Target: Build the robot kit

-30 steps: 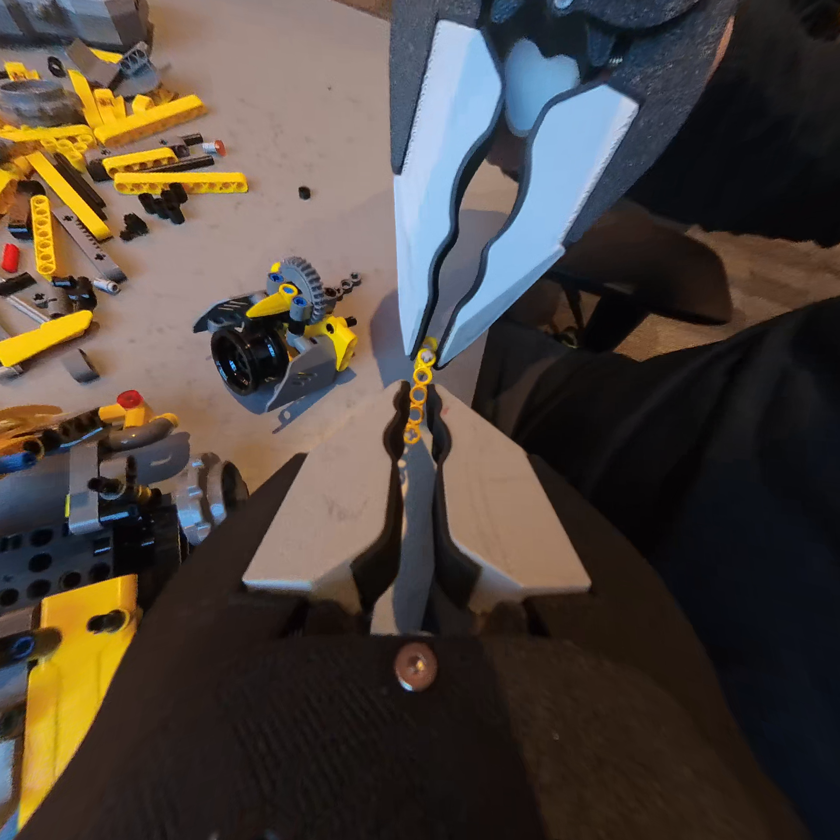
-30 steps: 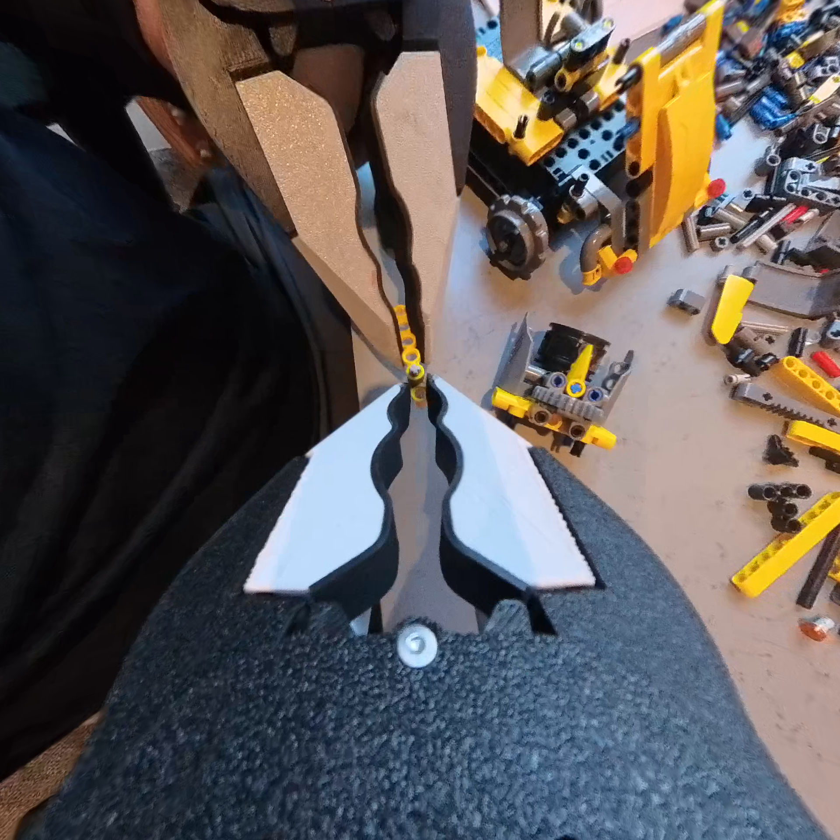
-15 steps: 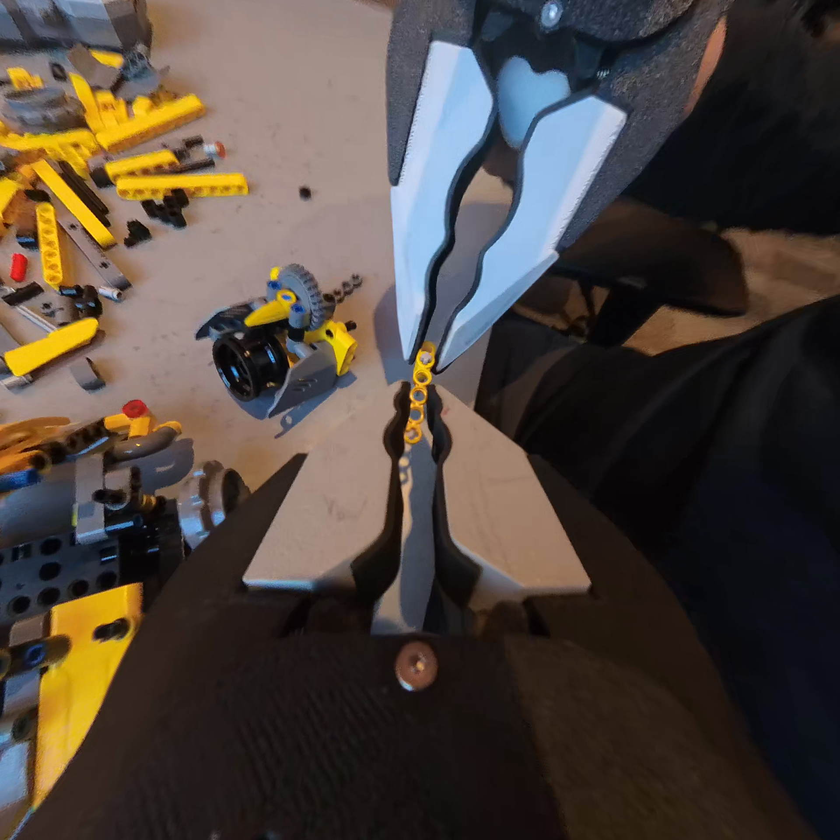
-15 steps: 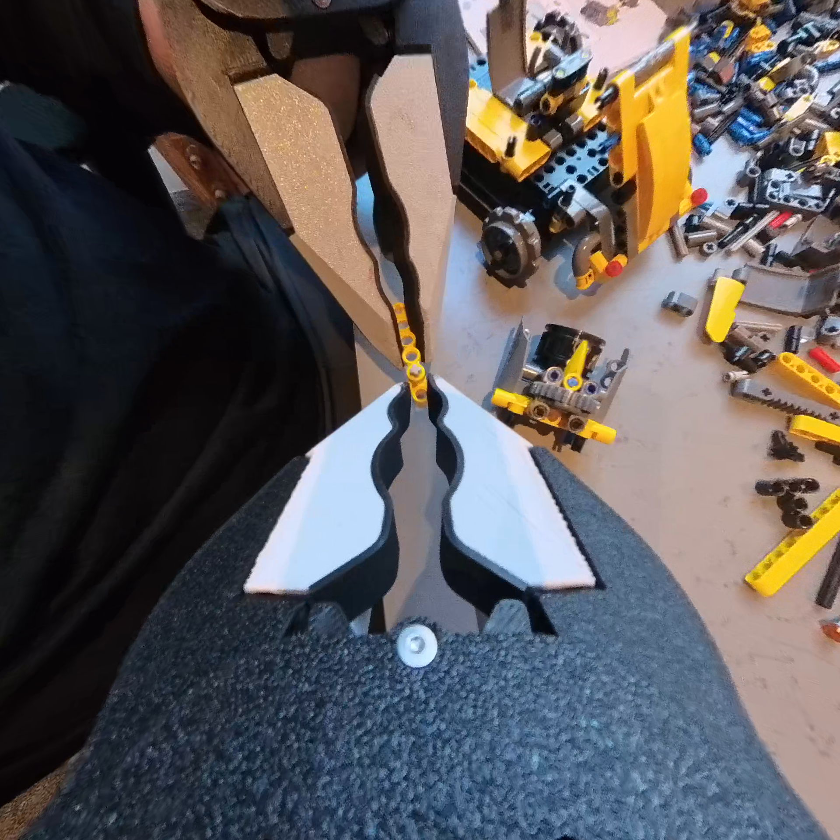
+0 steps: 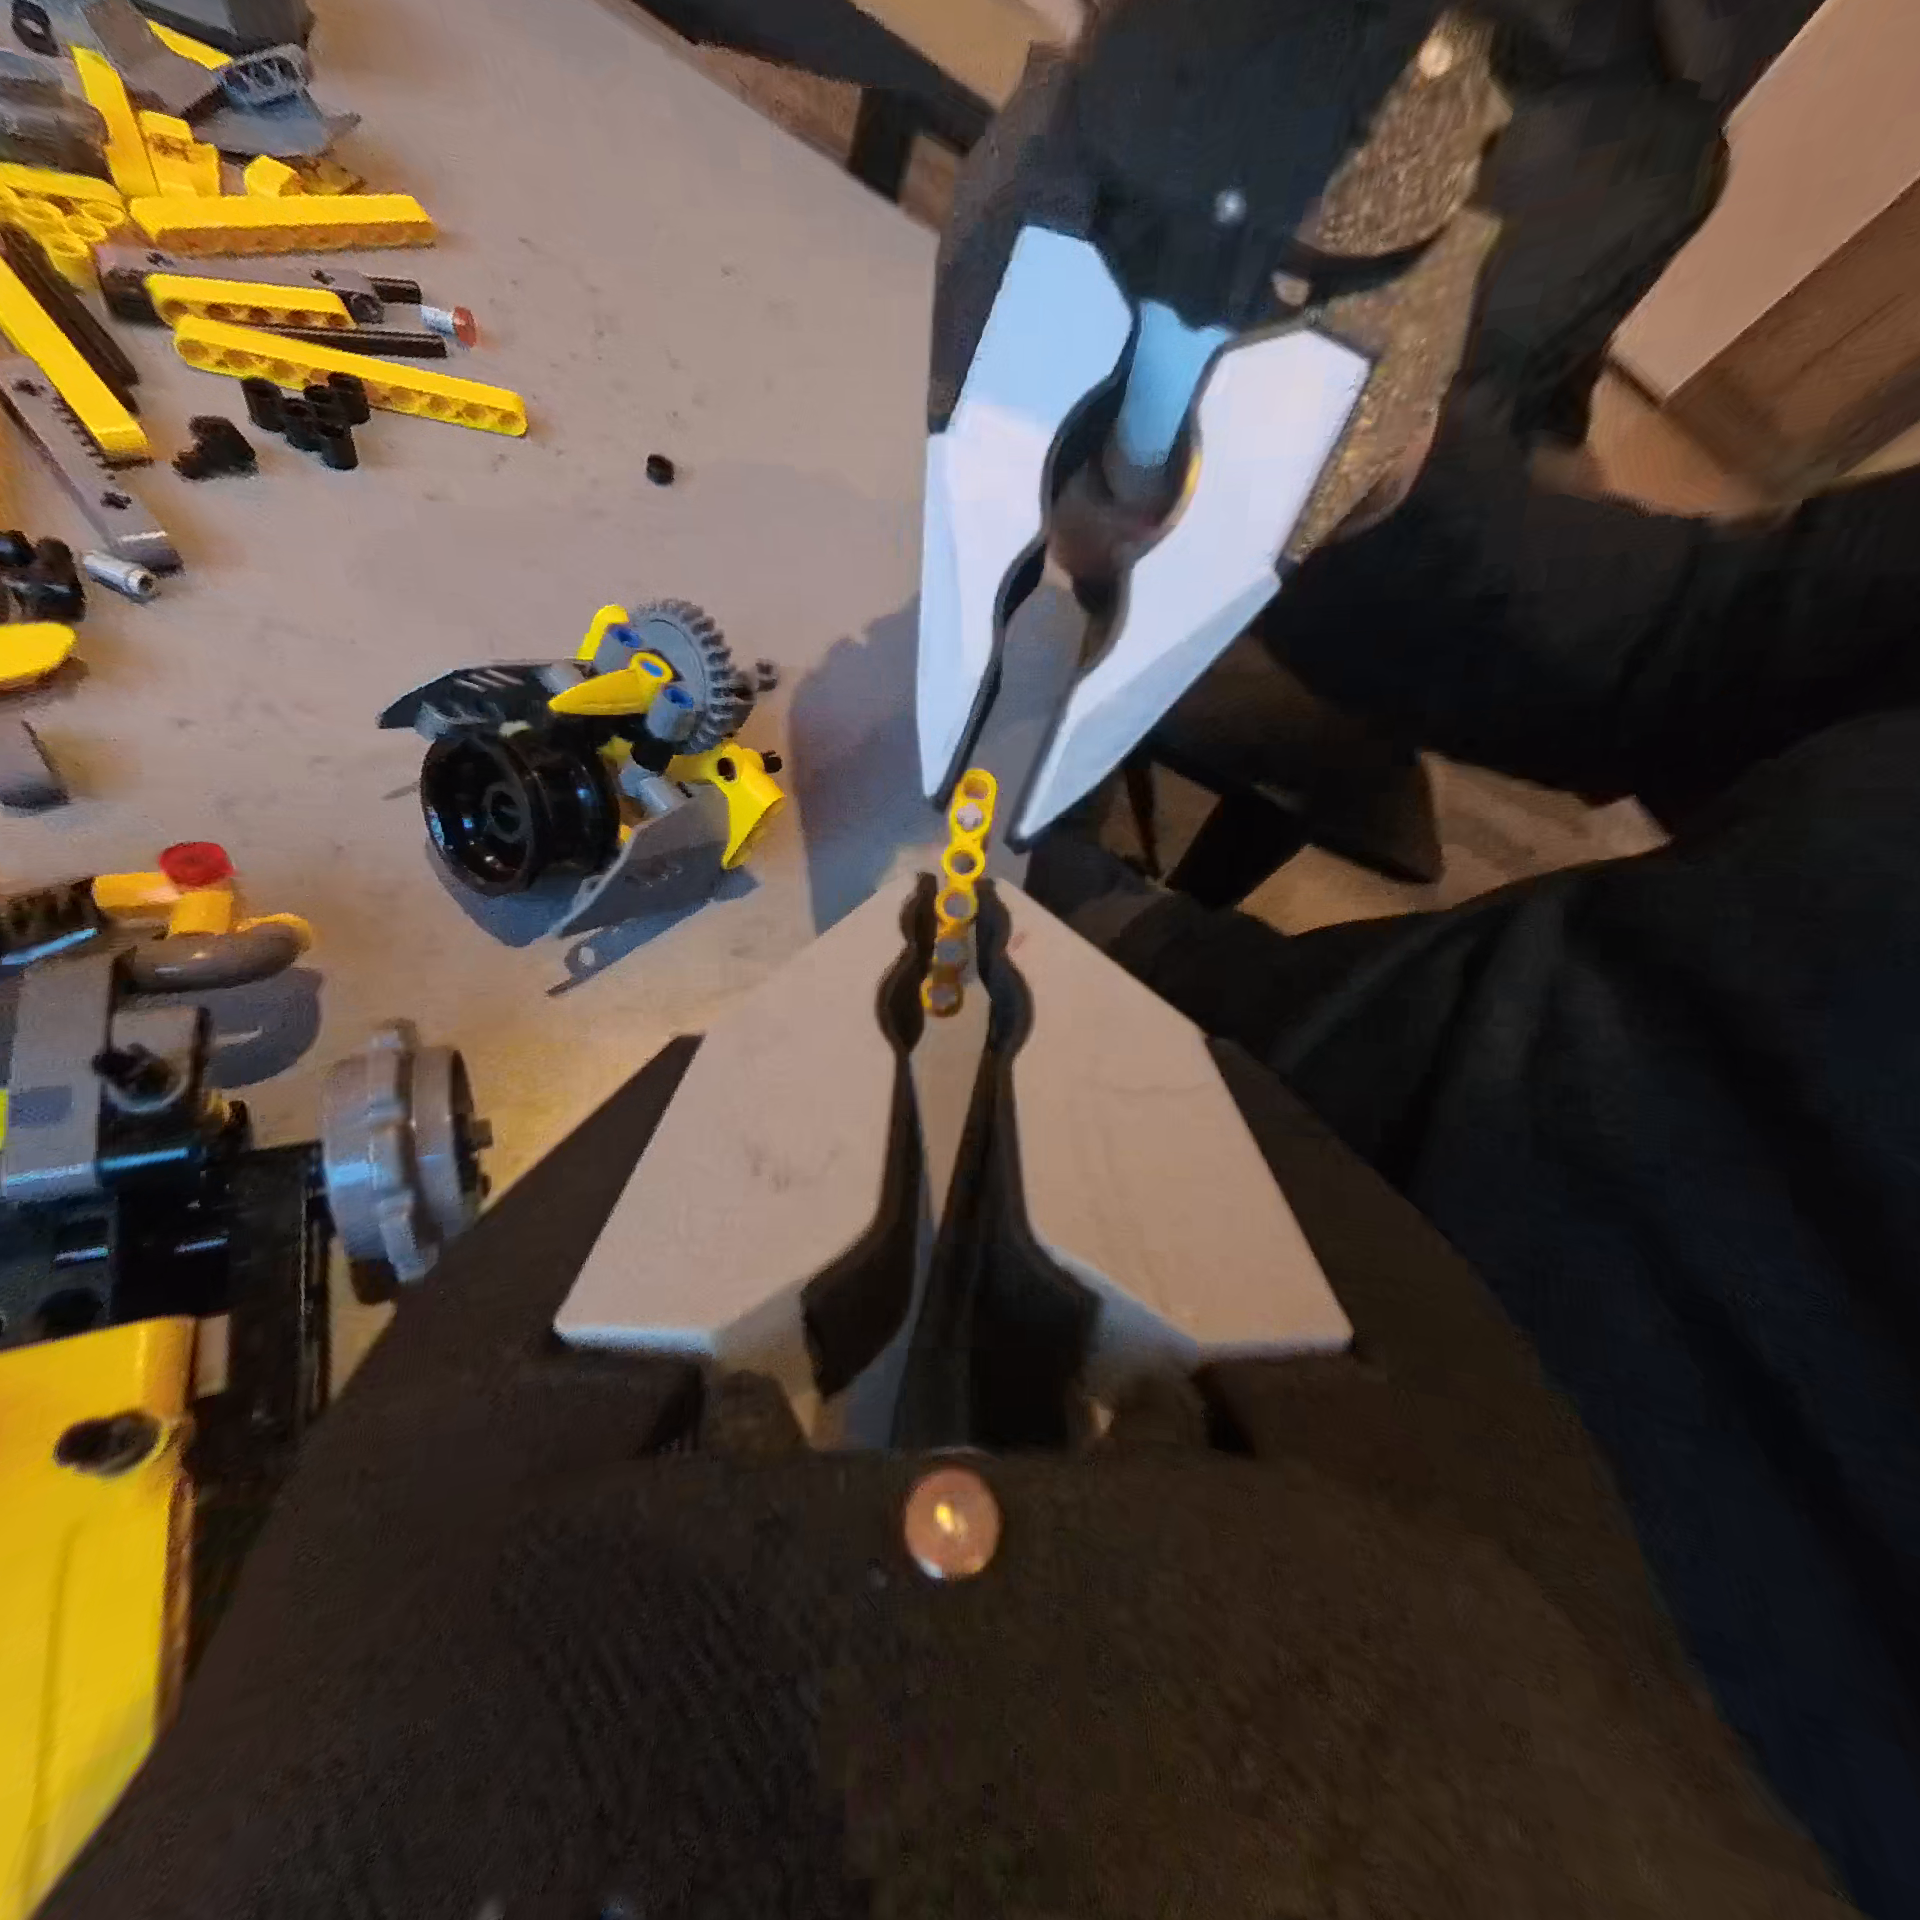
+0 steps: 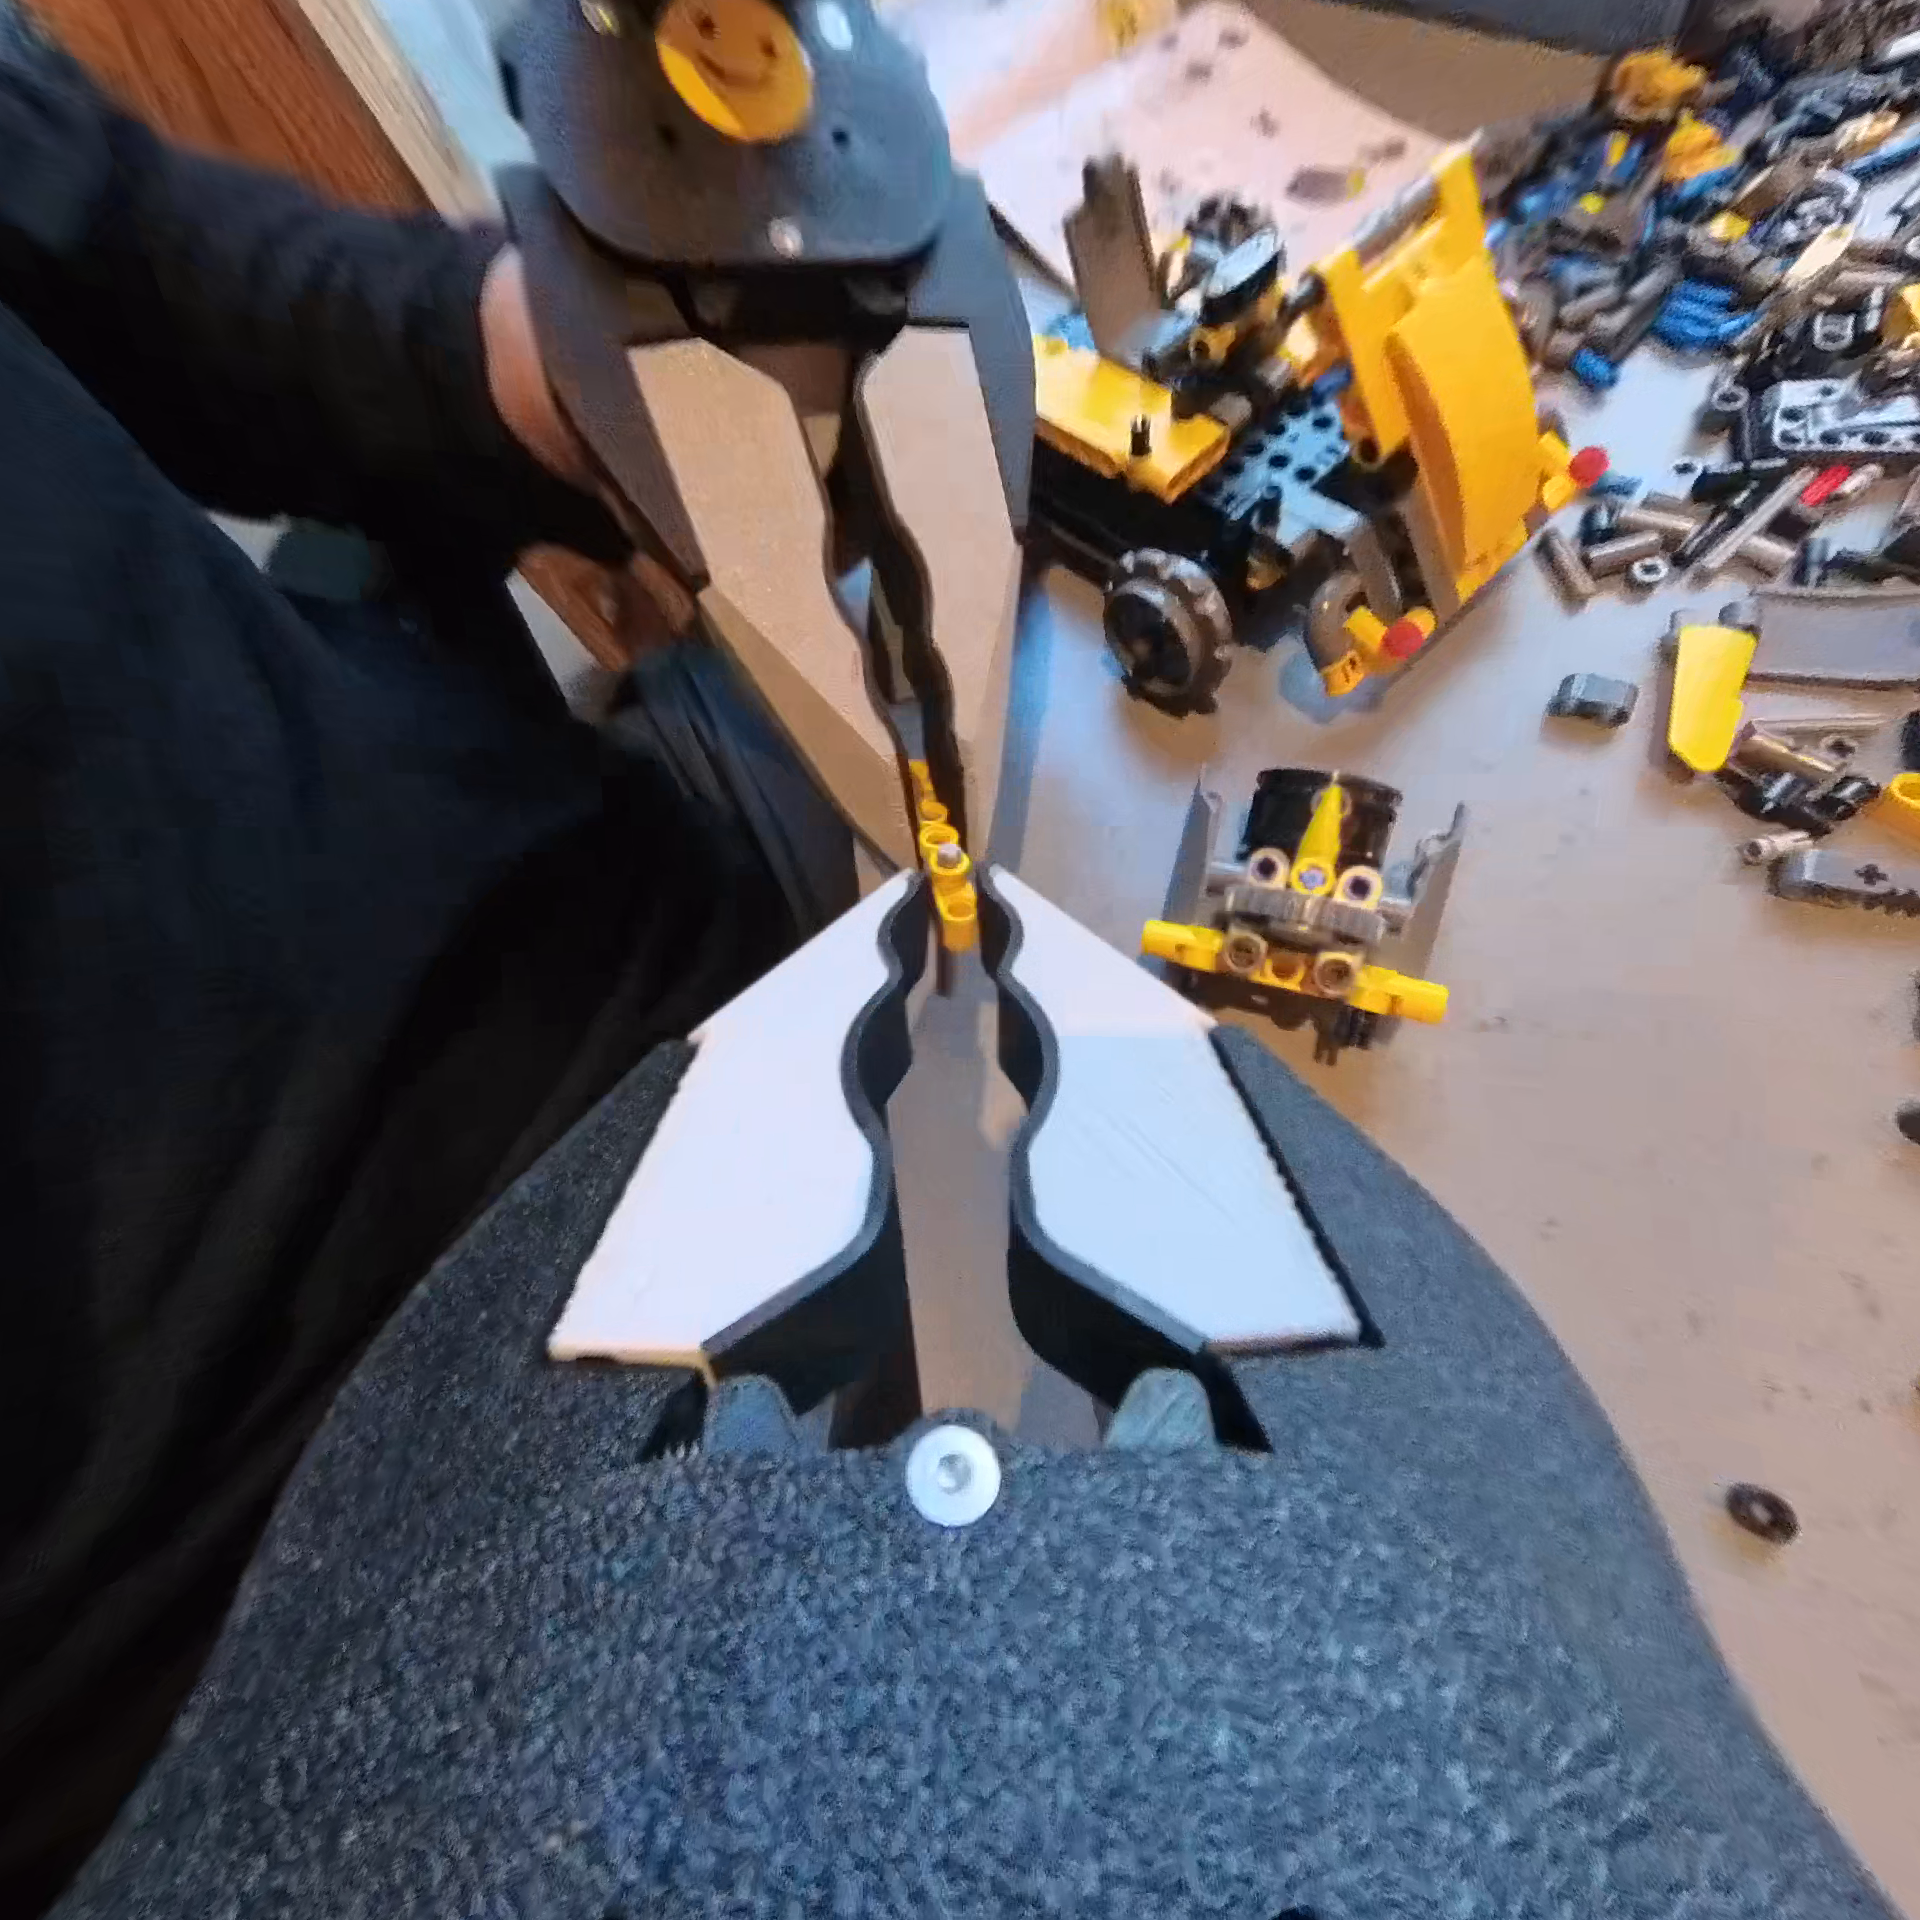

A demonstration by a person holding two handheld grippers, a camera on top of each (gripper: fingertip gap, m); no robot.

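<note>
My left gripper (image 5: pixel 954 888) is shut on a short yellow holed beam (image 5: pixel 958 862) and holds it above the table's near edge, in front of a person in dark clothes. The beam's free end sticks out towards my right gripper (image 5: pixel 979 816), which faces it tip to tip. In the right wrist view the right gripper (image 6: pixel 954 883) has its fingers slightly parted around the beam's end (image 6: pixel 954 909), with small gaps on both sides. A grey pin sits in one hole of the beam. The left gripper (image 6: pixel 945 847) comes down from the top of that view.
A small grey, black and yellow wheel-and-gear assembly (image 5: pixel 582 769) stands on the beige table (image 5: pixel 675 312), just left of the grippers. A larger yellow and black vehicle model (image 6: pixel 1299 436) stands behind it. Loose yellow beams (image 5: pixel 343 364) and a pile of small parts (image 6: pixel 1766 260) lie farther off.
The right gripper's fingers have parted a little from the beam's end, which they pinched before. Both grippers have tilted, and the left one still holds the beam.
</note>
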